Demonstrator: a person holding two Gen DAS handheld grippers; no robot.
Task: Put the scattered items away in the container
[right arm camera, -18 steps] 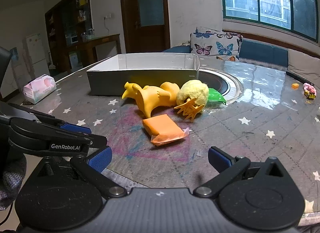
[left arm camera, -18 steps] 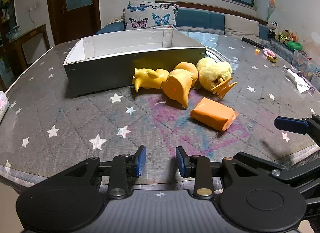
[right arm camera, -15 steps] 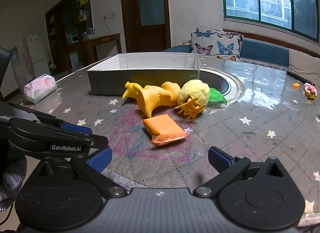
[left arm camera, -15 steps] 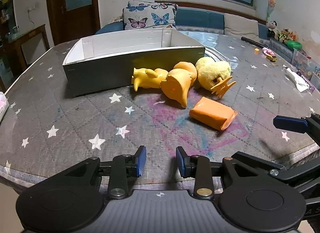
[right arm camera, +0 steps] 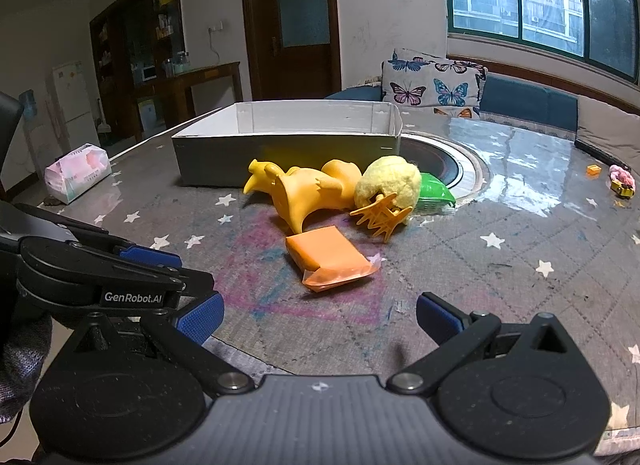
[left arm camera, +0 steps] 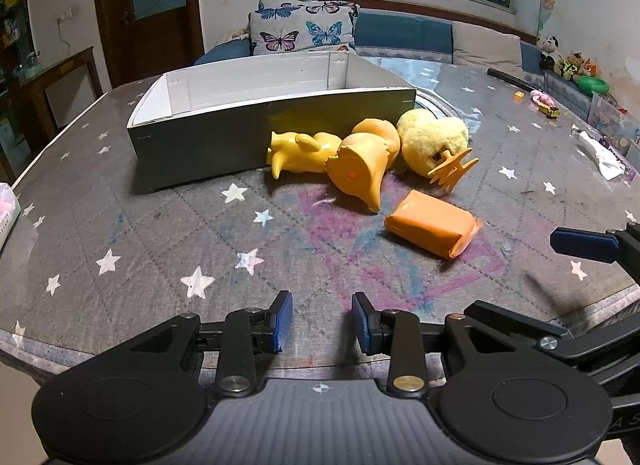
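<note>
The orange packet [right arm camera: 329, 261] lies in front of the grey box [right arm camera: 280, 153], nearest to the wide-spread, empty right gripper [right arm camera: 318, 319]. It looks soft, light and slippery; gripping across its thick middle seems safest. The left gripper [left arm camera: 322, 323] is narrowly parted, empty.

A home's living room is showing here: a sofa [left arm camera: 404, 31] is running under the window [right arm camera: 540, 5], carrying a butterfly cushion [right arm camera: 432, 83]. A wooden door [right arm camera: 296, 13] is standing in the far wall, a fridge [right arm camera: 74, 97] is waiting beside crowded shelves [right arm camera: 160, 25], and stuffed toys [left arm camera: 568, 61] are sitting past the bench [left arm camera: 120, 233].
</note>
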